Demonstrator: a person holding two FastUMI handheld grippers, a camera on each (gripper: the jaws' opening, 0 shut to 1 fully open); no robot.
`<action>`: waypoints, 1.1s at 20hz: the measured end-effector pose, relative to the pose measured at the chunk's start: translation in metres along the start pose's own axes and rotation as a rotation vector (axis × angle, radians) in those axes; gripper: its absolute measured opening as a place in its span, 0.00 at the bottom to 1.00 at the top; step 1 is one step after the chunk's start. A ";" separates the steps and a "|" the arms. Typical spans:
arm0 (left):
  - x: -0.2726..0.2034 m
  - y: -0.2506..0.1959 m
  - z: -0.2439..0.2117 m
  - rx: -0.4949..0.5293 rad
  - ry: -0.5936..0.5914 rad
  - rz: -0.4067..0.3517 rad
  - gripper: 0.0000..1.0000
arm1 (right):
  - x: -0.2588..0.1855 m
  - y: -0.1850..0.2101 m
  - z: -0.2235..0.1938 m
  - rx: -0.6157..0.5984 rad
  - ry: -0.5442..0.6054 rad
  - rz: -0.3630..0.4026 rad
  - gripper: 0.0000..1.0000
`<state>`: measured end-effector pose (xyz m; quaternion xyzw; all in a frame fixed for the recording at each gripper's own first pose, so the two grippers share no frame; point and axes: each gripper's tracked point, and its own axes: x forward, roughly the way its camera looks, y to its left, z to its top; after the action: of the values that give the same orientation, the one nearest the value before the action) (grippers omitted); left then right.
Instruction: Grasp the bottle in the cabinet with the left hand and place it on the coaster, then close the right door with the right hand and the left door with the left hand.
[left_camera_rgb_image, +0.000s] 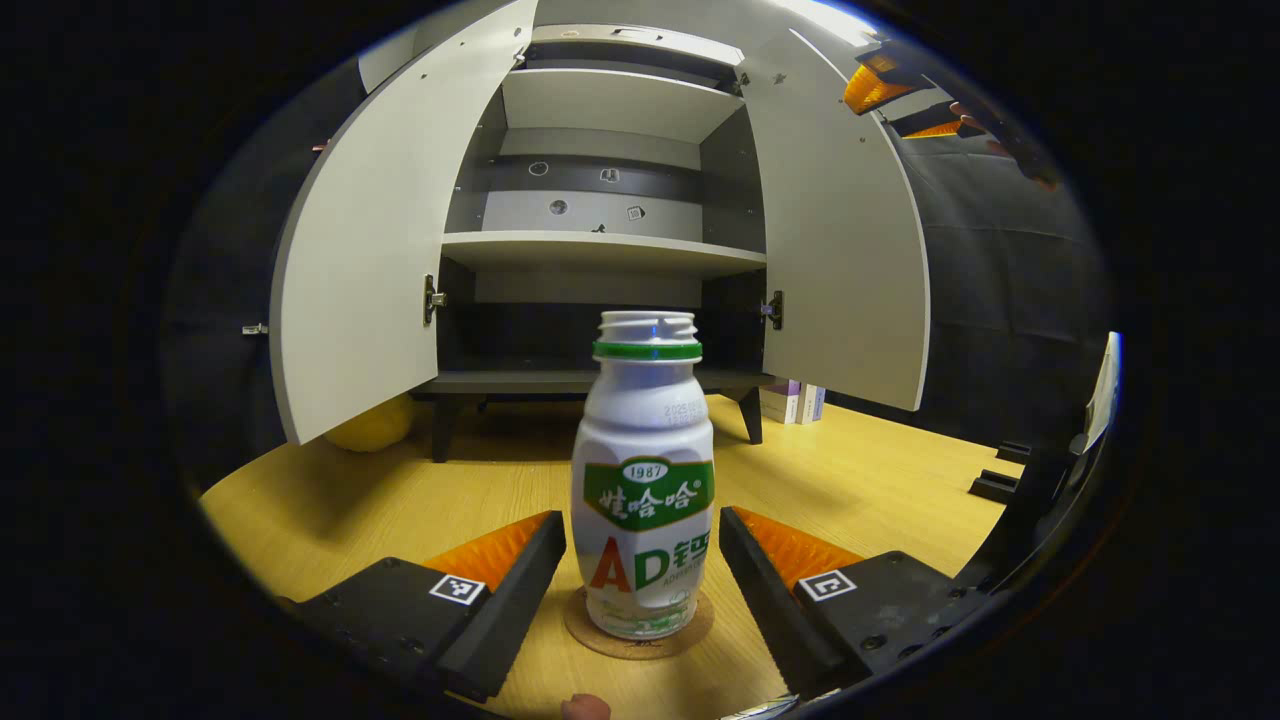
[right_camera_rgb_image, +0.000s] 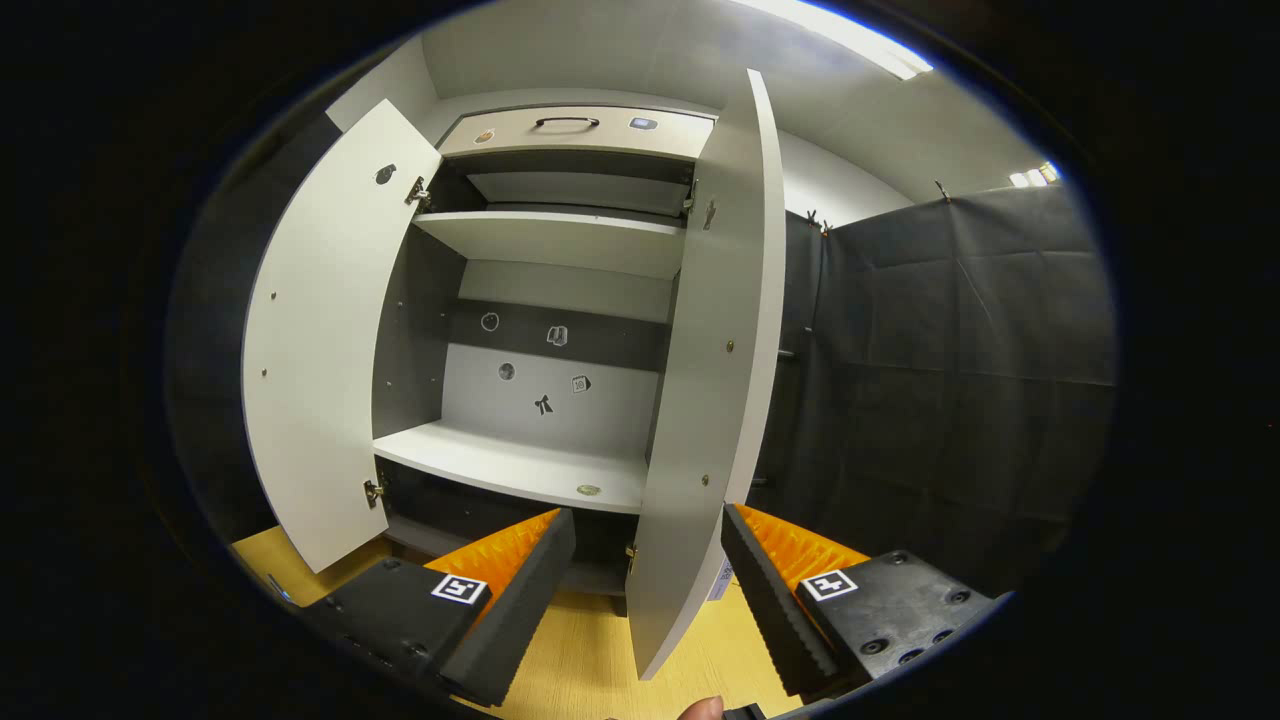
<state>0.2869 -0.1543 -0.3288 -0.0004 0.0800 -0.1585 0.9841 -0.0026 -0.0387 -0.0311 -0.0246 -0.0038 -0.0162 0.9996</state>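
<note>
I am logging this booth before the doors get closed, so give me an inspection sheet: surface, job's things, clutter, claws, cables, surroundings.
Surface: wooden table, bare around the coaster.
Job's things: bottle upright on the coaster; left door and right door of the cabinet both open; shelves bare apart from one small thing on the middle shelf's front edge, seen in the right gripper view.
Clutter: yellow round thing under the left door; small boxes beside a cabinet leg.
Claws: left claw open, fingers either side of the bottle, apart from it; right claw open, right door's edge between its fingers.
Cables: nothing seen.
Surroundings: black cloth wall, ceiling light.
</note>
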 end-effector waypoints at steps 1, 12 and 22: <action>-0.008 0.002 0.002 0.001 0.008 0.008 0.98 | 0.000 0.000 0.001 0.007 0.001 0.004 0.98; -0.106 0.065 0.158 -0.013 -0.006 0.120 0.98 | -0.011 -0.005 0.008 0.054 0.018 0.032 0.98; -0.141 0.115 0.323 -0.043 -0.096 0.302 0.98 | -0.008 -0.059 0.021 0.114 0.052 -0.015 0.97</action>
<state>0.2415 -0.0092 0.0095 -0.0169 0.0352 -0.0067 0.9992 -0.0123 -0.0963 -0.0073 0.0329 0.0208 -0.0243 0.9989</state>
